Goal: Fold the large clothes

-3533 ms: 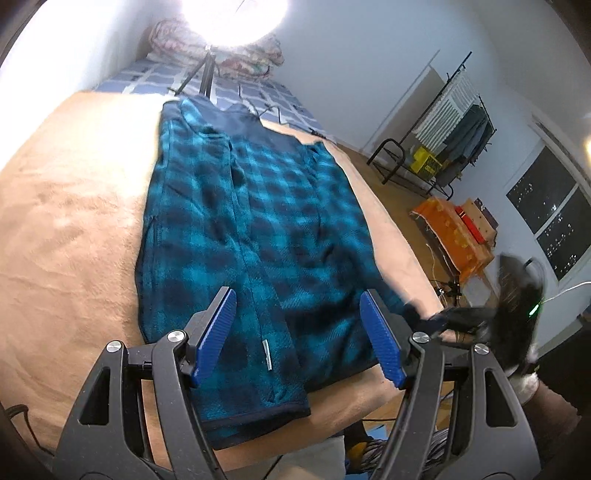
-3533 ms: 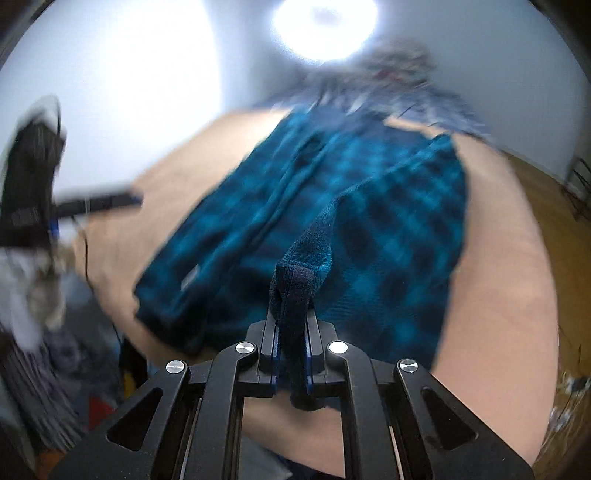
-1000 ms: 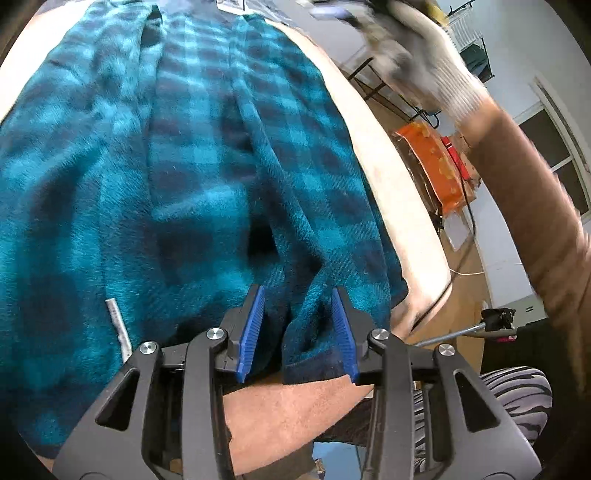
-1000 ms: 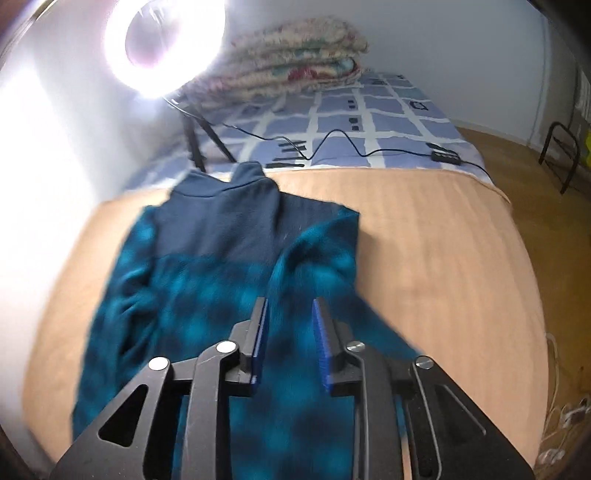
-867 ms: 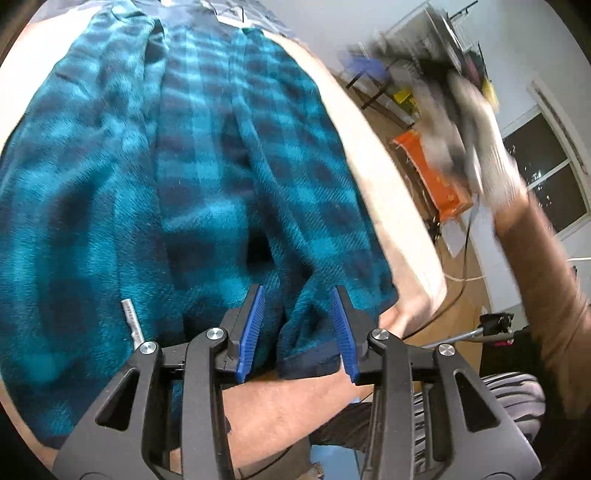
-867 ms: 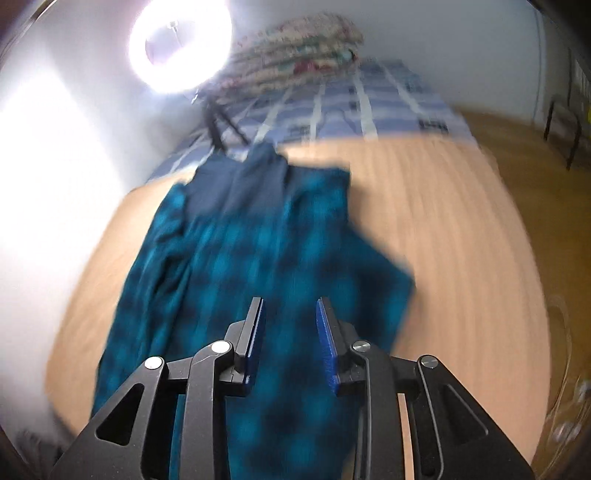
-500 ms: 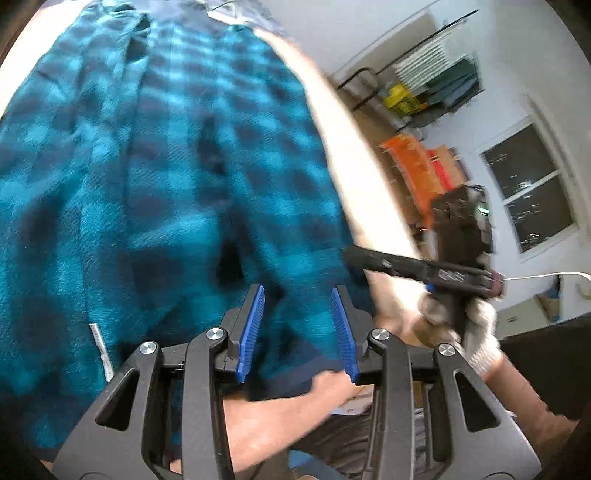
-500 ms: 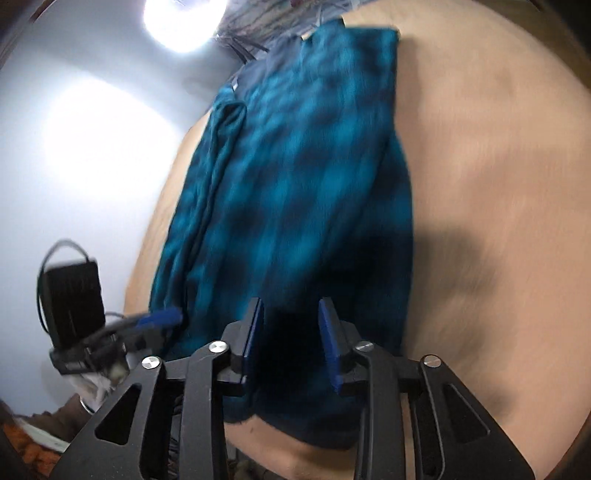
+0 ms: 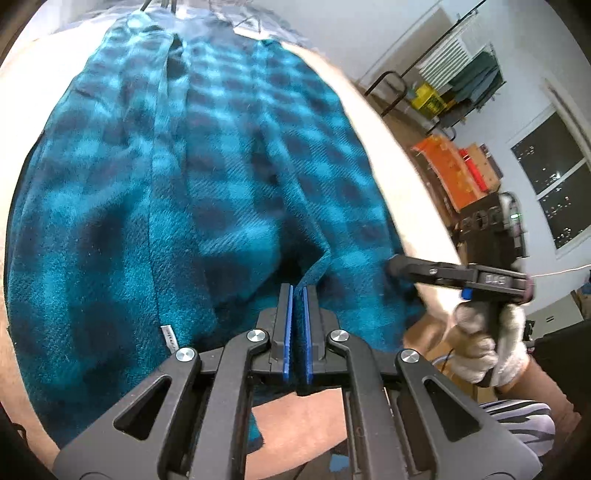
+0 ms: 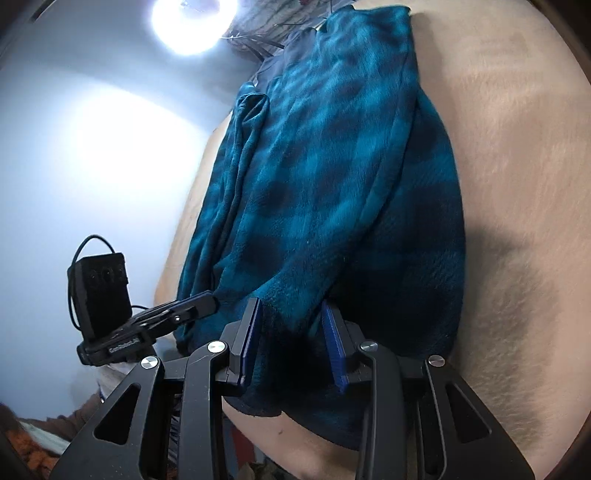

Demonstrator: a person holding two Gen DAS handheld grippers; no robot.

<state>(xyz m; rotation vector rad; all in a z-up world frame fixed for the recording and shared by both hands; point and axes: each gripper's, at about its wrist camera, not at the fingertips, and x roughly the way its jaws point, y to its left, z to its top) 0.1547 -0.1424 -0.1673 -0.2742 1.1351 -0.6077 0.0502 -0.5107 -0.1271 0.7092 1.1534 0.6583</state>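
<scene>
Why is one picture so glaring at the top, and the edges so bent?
Right wrist view: a round lamp glares on the wall, and a dark shadow lies on the tan cover beside the plaid garment. Left wrist view: fisheye curves everything; the far plaid blurs.

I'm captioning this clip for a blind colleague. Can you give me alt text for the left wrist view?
The left gripper is clamped shut on a fold at the near hem of a teal plaid garment spread on a tan bed. At right, a gloved hand holds the right gripper at the garment's edge.

Left tongs [image 9: 297,295] clamped tight; right tongs [image 10: 291,314] opening.
</scene>
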